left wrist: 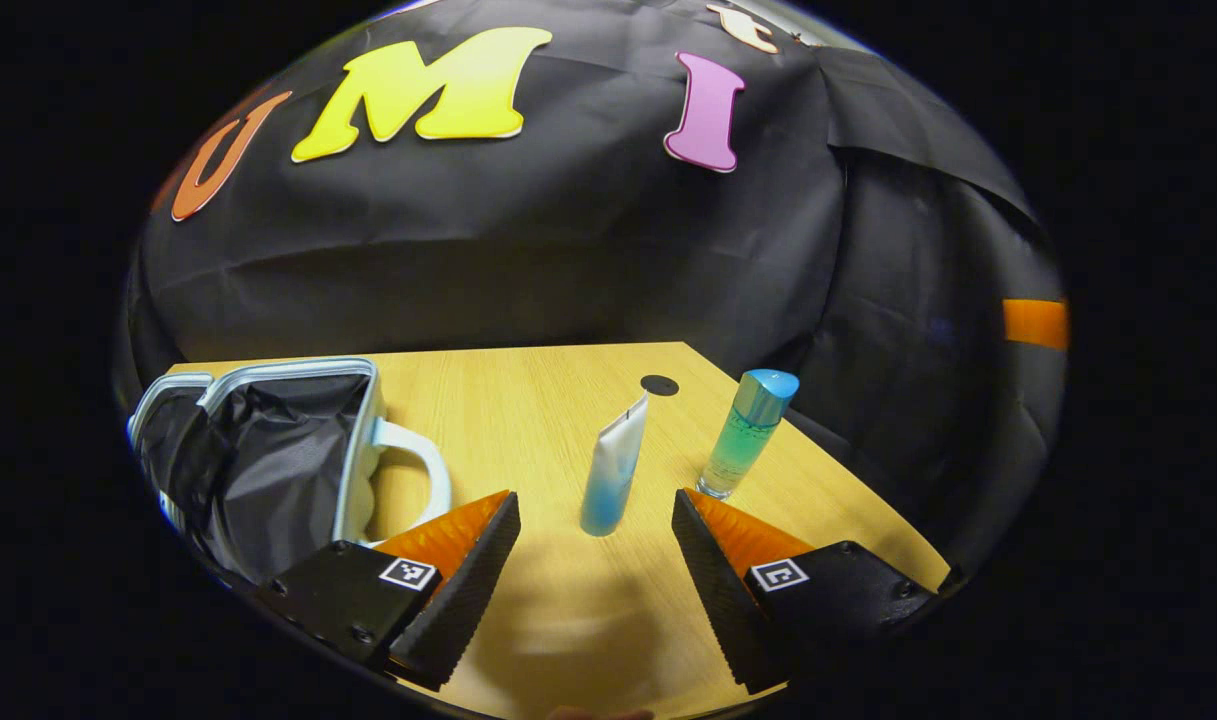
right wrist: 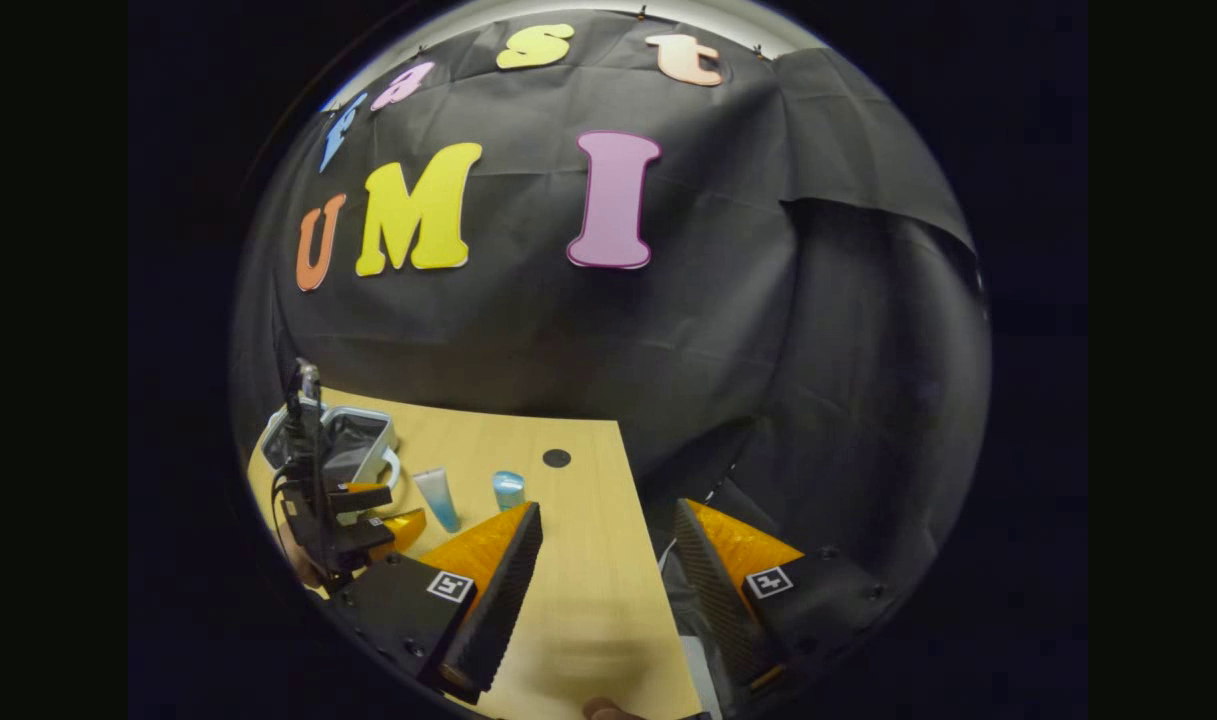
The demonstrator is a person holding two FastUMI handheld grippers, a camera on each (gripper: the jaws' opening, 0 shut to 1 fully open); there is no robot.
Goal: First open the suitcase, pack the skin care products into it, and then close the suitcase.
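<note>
While the suitcase (left wrist: 268, 450) lay open at left, both grippers (left wrist: 593, 560) (right wrist: 608, 580) stood open and empty near the upright tube (left wrist: 613, 470) and bottle (left wrist: 748, 435).

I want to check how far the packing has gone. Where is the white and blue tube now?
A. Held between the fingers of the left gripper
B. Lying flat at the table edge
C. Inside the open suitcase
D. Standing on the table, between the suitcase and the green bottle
D: the white and blue tube stands upright on the table, with the open suitcase on one side and the green bottle on the other; the left gripper is open short of it.
</note>
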